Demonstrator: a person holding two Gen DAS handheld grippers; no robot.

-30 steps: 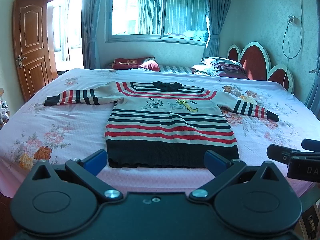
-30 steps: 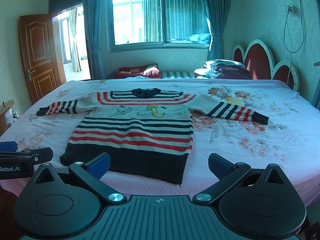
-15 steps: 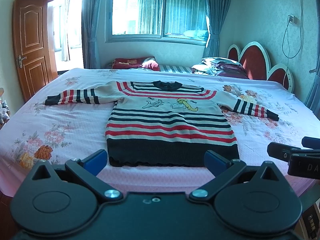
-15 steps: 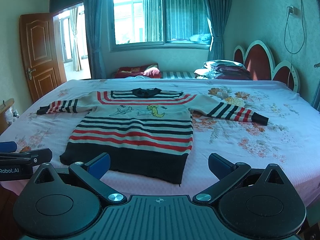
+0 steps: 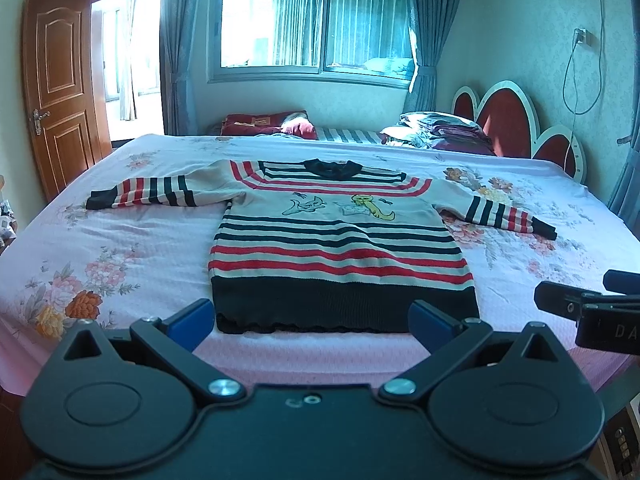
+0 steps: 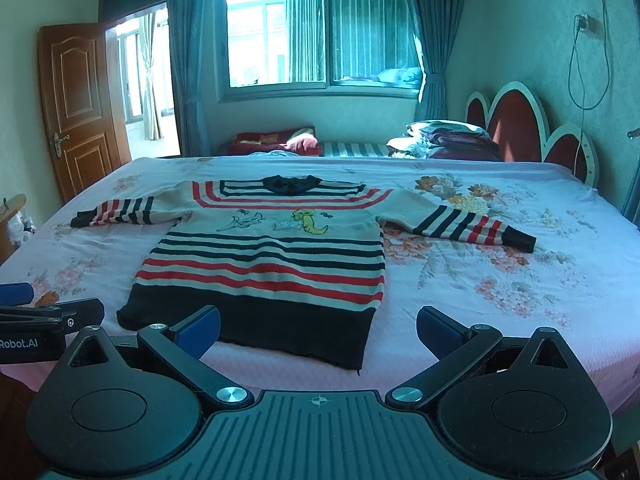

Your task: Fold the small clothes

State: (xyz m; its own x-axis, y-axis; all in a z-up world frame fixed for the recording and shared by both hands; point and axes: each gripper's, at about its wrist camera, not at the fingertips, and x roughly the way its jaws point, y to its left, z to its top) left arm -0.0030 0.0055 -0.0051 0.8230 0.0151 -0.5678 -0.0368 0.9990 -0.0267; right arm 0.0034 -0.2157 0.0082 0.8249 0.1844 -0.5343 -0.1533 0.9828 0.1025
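Saw one small knitted sweater with red, black and cream stripes (image 5: pixel 340 248) lying flat, picture side up, in the middle of the big bed with the pink flowered sheet (image 5: pixel 120 248). Found no fold in it yet.

Counted two striped sleeves: the left sleeve (image 5: pixel 152 194) stretched out toward the door side of the bed, and the right sleeve (image 5: pixel 500 214) stretched out toward the headboard side of the bed. Counted one black collar (image 5: pixel 334 168) toward the far side of the bed and one wide black hem (image 5: pixel 344 308) close to the near edge of the bed. Spotted one pile of folded dark clothes (image 5: pixel 440 132) at the far headboard corner of the bed.

Looked soft, floppy and light. Would likely sag and bend when lifted, not stay stiff. Looked a bit fuzzy, so probably not slippery, and not easy to break. Best pinched at an edge: a cuff, a shoulder or a corner of the hem, with just a little cloth between the pads.

Counted two tools, each with two blue pads. Saw the black left gripper (image 5: pixel 310 320) at the near edge of the bed, spread wide and holding nothing. Saw the black right gripper (image 6: pixel 320 326) at that same near edge, also spread wide and holding nothing. Touched no cloth with either one.
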